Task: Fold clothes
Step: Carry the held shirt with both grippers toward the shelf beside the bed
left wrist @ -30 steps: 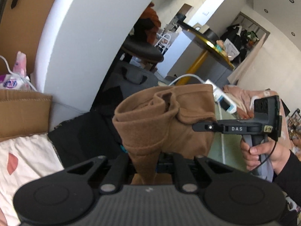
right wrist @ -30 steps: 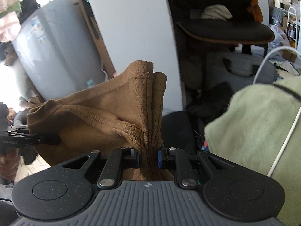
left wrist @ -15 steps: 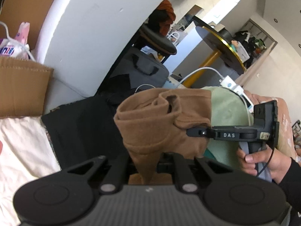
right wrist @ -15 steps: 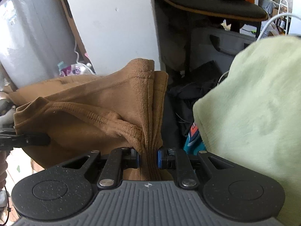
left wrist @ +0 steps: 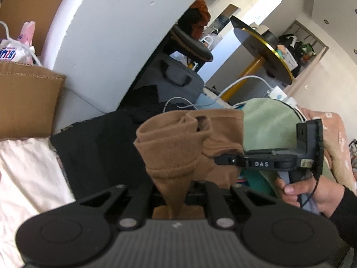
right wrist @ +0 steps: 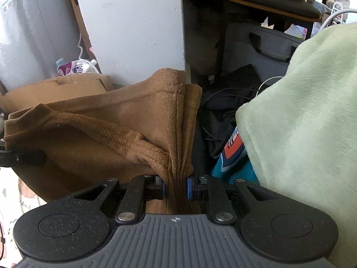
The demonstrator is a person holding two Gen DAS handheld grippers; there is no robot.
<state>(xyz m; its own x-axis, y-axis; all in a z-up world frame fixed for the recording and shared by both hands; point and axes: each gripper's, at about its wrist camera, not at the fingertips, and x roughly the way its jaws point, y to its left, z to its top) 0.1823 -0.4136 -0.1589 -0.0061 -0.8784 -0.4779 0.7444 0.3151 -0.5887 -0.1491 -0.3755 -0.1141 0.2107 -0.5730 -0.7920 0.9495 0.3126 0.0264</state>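
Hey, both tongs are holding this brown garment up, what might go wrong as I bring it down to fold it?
1. White charging cables trail over the clutter just past the brown garment; a hanging edge might snag one.
2. The right tongs pinch a thick bunch of layers, so an inner layer could slip and skew the fold.
3. The green fleece blanket bulges close on the right side; the garment may land partly on it, not flat.

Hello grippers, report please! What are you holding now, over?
Left gripper and right gripper both shut on soft brown fleece garment. Garment bunched, hanging between them. Pale green fleece blanket close alongside.
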